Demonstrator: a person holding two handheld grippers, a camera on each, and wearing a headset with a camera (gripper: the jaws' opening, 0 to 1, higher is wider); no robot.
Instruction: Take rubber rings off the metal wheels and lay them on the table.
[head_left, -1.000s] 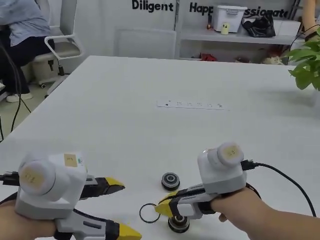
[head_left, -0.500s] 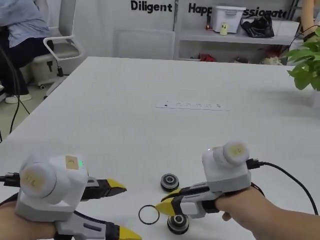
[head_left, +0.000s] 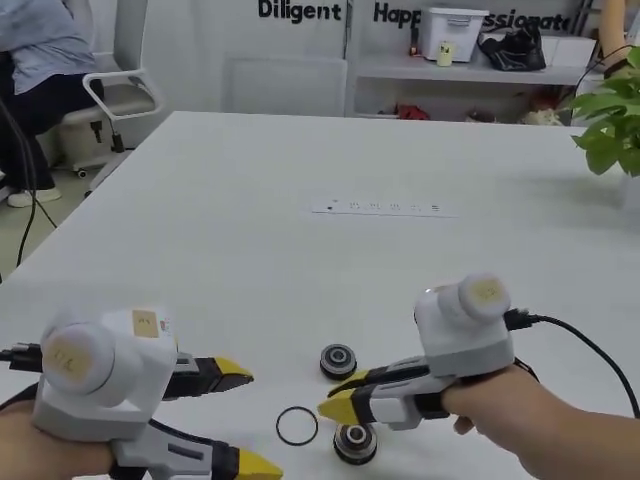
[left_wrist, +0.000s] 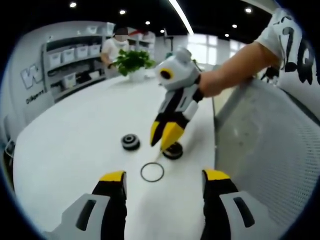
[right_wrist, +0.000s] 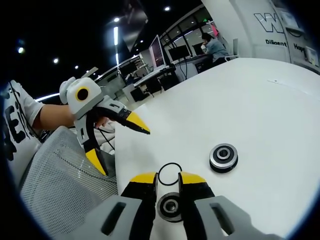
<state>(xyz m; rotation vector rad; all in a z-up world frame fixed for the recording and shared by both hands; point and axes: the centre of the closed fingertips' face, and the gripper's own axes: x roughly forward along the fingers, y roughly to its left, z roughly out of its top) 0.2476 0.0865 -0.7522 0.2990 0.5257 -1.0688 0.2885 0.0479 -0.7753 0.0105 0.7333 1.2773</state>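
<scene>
Two metal wheels sit near the table's front edge: the far wheel (head_left: 338, 360) (right_wrist: 223, 157) (left_wrist: 131, 142) and the near wheel (head_left: 354, 443) (right_wrist: 170, 206) (left_wrist: 173, 151). A loose black rubber ring (head_left: 280, 427) (right_wrist: 170, 164) (left_wrist: 141, 172) lies flat on the table left of the near wheel. My right gripper (head_left: 345, 393) (right_wrist: 169, 179) (left_wrist: 165, 136) hovers just above the near wheel, jaws a narrow gap apart and holding nothing. At the lower left my left gripper (head_left: 243, 417) (left_wrist: 164, 176) is wide open, pointing at the ring.
The white table (head_left: 300, 180) stretches far back with a white power strip (head_left: 375, 208) mid-table. A plant (head_left: 610, 130) overhangs the right edge. A chair (head_left: 120, 95) and a seated person are at the back left. The right gripper's cable (head_left: 580, 355) trails right.
My right gripper has risen and drawn a little to the right off the near wheel, which now shows more fully. The ring, the far wheel and my left gripper stay put.
</scene>
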